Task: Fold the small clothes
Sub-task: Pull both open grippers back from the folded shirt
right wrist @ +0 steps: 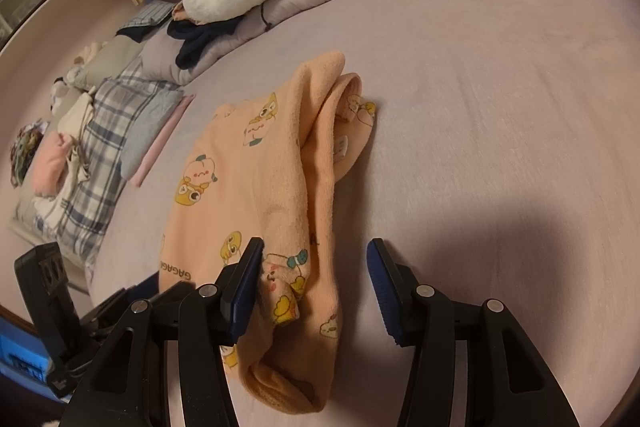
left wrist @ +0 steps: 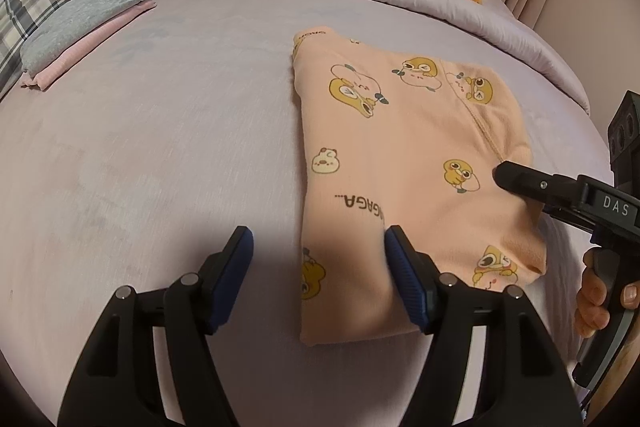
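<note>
Peach printed garment (left wrist: pixel 404 155): folded on bed (left wrist: pixel 160 147), centre-right of frame (likely awaiting another fold). Left gripper (left wrist: pixel 320 267) and right gripper (right wrist: pixel 316 279) both open, holding nothing.

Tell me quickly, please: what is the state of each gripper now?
Left gripper: open, holding nothing; the peach garment lies beside its right finger.
Right gripper: open, not pressing the garment's folded edge between its fingers.

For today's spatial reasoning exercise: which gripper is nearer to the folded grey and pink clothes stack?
Left. The left gripper sits at the peach garment's edge facing the stack; the right gripper is at its far edge.
</note>
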A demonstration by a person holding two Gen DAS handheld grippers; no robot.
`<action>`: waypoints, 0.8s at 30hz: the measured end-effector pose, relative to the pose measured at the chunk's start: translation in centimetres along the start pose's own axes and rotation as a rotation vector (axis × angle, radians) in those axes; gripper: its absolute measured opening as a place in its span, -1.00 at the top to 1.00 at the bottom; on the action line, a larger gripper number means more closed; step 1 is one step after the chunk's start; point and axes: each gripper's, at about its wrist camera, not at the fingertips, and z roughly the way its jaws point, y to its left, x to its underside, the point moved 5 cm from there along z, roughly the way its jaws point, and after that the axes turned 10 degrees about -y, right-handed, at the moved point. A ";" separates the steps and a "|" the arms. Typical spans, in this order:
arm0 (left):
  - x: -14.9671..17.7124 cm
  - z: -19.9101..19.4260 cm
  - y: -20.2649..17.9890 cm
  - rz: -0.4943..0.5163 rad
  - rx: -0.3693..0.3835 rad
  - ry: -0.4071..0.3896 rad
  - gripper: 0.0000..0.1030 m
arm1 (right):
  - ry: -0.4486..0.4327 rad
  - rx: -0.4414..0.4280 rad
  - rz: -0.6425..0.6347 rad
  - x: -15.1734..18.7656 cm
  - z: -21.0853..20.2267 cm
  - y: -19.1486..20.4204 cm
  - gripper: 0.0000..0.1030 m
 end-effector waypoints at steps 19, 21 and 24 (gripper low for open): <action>0.6 -0.4 0.2 0.003 -0.022 0.001 -0.35 | -0.001 0.004 0.011 0.6 -0.6 0.0 -0.01; 0.6 -0.5 0.2 0.004 -0.023 0.001 -0.35 | -0.001 0.005 0.012 0.6 -0.6 -0.1 -0.01; 0.7 -0.6 0.2 0.005 -0.026 0.001 -0.35 | 0.000 0.005 0.012 0.6 -0.6 -0.1 -0.02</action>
